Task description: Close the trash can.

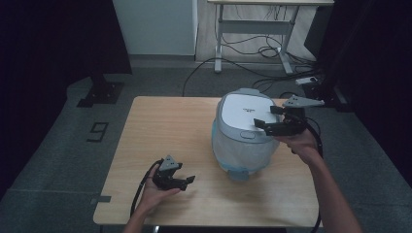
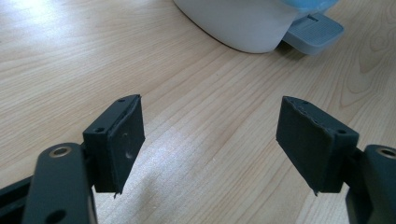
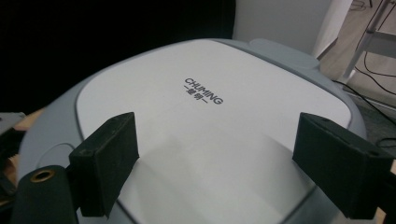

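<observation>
A white and grey pedal bin stands right of centre on the wooden table. Its lid is down and reads CHUMING. My right gripper hovers open over the lid's right side, the two pads spread wide just above it and holding nothing. Low over the table's front left, my left gripper is open and empty, pointing toward the bin. In the left gripper view its jaws frame bare wood, with the bin's base and grey foot pedal beyond.
The bin's pedal points toward the table's front edge. Behind the table stand a white desk frame and loose cables on the grey floor. Dark curtains hang at both sides. A "9" mark lies on the floor at left.
</observation>
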A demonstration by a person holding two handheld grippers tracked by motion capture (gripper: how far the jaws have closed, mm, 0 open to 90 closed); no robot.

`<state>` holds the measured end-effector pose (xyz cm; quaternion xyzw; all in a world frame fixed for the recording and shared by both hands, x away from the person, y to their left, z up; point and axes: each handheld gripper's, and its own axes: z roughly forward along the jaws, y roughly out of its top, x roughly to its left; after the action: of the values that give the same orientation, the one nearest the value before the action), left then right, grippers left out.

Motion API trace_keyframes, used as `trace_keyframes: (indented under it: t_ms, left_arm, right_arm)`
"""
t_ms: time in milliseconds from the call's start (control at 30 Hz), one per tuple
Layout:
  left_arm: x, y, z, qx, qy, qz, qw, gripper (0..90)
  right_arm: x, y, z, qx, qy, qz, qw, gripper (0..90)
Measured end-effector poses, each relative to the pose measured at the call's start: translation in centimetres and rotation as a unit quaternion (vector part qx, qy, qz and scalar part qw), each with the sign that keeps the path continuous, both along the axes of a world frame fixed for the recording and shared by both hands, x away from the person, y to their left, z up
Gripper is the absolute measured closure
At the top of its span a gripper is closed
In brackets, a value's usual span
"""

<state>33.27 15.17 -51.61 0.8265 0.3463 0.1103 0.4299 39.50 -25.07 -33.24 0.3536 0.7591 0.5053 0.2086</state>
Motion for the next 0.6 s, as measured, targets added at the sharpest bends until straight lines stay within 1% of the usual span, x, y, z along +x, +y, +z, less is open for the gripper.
trace_keyframes:
  t_ms: [67, 167, 333, 433, 600]
  left_arm:
    - [0.0, 0.1, 0.0, -0.001, -0.001, 0.002, 1.0, 23.5]
    - [0.1, 0.2, 0.1, -0.002, -0.002, 0.007, 1.0, 23.6]
    - [0.1, 0.4, 0.1, -0.002, -0.004, 0.011, 0.9999, 23.5]
    - [0.1, 0.5, 0.0, -0.001, -0.005, 0.014, 0.9999, 23.4]
    - [0.2, 0.9, 0.0, 0.0, -0.007, 0.021, 0.9998, 23.2]
  right_arm:
    - [-0.6, -0.7, -0.1, 0.013, -0.006, -0.003, 0.9999, 13.2]
    - [-1.6, -1.7, -0.2, 0.021, -0.016, -0.012, 0.9996, 13.2]
    - [-3.9, -2.8, -0.8, 0.015, -0.029, -0.031, 0.999, 13.0]
    - [-5.2, -3.6, -1.3, 0.022, -0.036, -0.037, 0.9984, 13.0]
    - [-7.6, -4.9, -3.0, 0.022, -0.042, -0.043, 0.998, 13.1]
